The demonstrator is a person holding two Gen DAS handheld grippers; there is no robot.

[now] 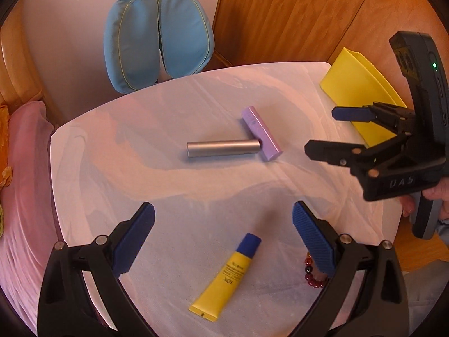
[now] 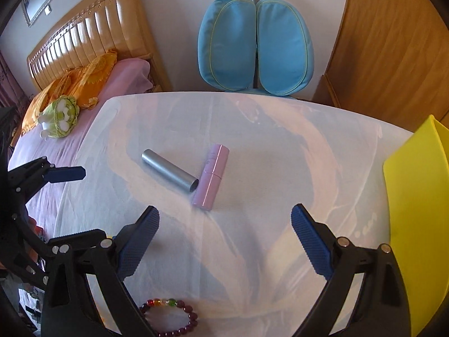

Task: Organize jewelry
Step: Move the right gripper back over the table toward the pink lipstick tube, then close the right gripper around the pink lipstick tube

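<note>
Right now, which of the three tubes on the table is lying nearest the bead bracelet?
The yellow tube with the blue cap, beside the bead bracelet. The silver tube and lilac tube lie farther off, touching each other mid-table.

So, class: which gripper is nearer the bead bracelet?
Right. The bead bracelet lies just below the right gripper; the left gripper sits over the yellow tube beside it.
</note>
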